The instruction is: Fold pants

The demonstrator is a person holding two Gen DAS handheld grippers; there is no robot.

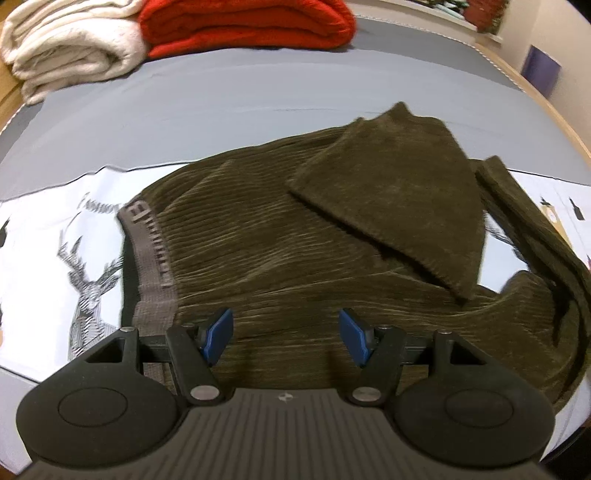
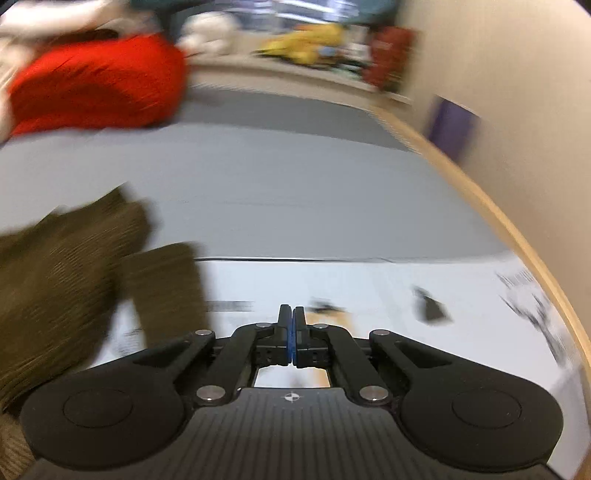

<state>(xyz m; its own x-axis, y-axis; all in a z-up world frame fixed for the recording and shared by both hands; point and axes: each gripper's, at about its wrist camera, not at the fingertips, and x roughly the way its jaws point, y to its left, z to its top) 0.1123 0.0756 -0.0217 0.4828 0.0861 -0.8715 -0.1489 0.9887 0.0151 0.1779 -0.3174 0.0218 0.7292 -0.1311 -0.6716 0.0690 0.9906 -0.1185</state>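
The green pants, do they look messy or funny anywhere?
Yes, a bit. On the green pants, one leg end is flopped back crookedly across the middle, and a narrow strip trails off to the right. So the fold isn't neat yet. The folded red blanket and white blanket behind look tidy.

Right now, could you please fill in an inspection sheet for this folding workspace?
Surface: grey sheet with a white deer-print cloth laid over its near part.
Job's things: olive corduroy pants on the printed cloth, grey waistband at the left, one leg end folded back over the body.
Clutter: folded red blanket and cream blanket at the far edge.
Tools: left tool open above the pants, nothing between its pads; right tool shut and empty, beside the pants.
Cables: nothing seen.
Surroundings: wooden edge, beige wall, blurred shelf of colourful items.
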